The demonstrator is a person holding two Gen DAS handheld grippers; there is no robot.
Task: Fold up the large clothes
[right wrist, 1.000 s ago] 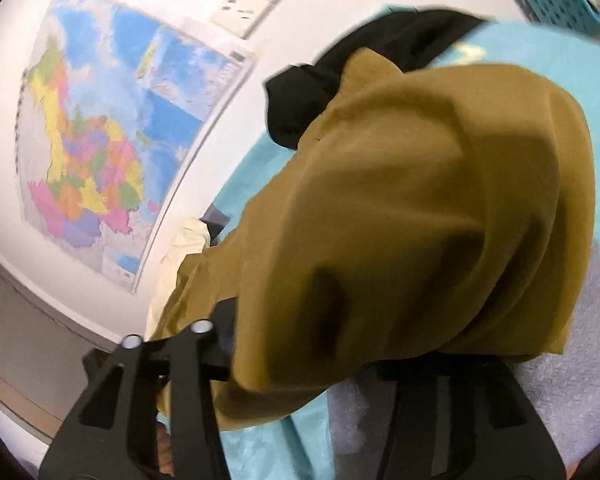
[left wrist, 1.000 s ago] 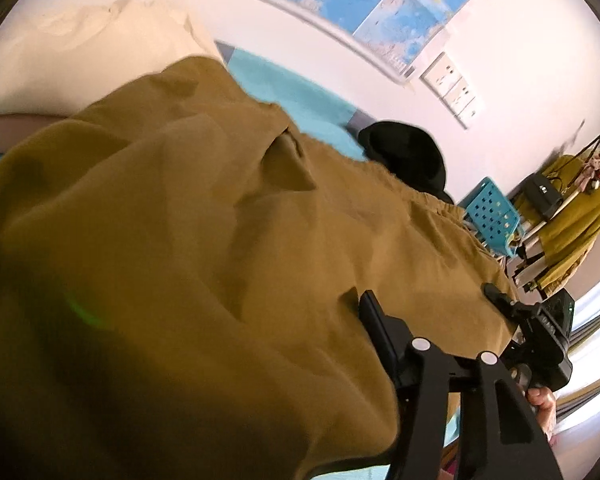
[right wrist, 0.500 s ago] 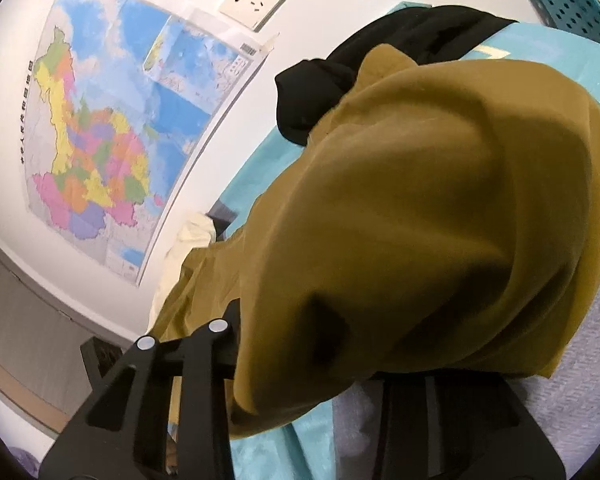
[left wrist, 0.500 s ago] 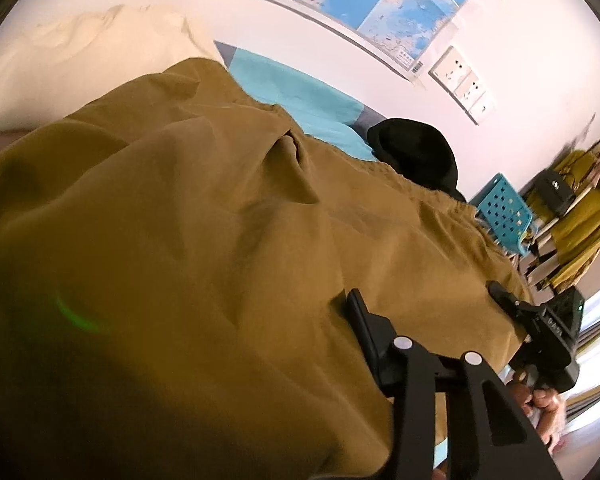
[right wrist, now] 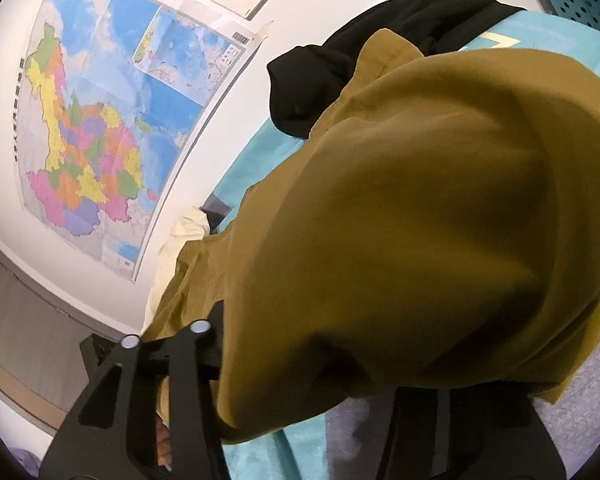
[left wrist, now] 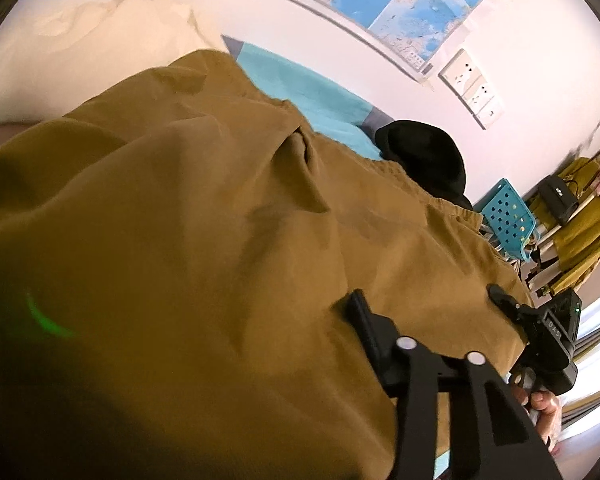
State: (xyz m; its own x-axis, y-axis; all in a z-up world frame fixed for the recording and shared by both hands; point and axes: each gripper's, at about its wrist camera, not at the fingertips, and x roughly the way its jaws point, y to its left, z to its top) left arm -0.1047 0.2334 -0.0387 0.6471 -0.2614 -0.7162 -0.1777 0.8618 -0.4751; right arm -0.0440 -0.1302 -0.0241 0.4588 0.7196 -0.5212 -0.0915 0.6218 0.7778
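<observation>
A large mustard-brown garment (left wrist: 204,240) fills both views, held up over a teal-covered bed (left wrist: 312,92). It drapes over my left gripper (left wrist: 260,360); only one black finger (left wrist: 364,328) pokes out of the cloth, and the gripper is shut on the cloth. In the right wrist view the garment (right wrist: 420,216) hangs over my right gripper (right wrist: 320,364), which is shut on its edge with the fingertips hidden. The right gripper also shows in the left wrist view (left wrist: 540,332), at the garment's far corner.
A black garment (left wrist: 424,156) lies on the bed by the wall; it also shows in the right wrist view (right wrist: 340,60). A cream cloth (left wrist: 80,52) lies at the left. A teal basket (left wrist: 508,220) and a clothes rack (left wrist: 580,220) stand at the right. A map (right wrist: 100,128) hangs on the wall.
Both grippers have lifted a little with the garment still held. The view has shifted so more of the wall and map shows.
</observation>
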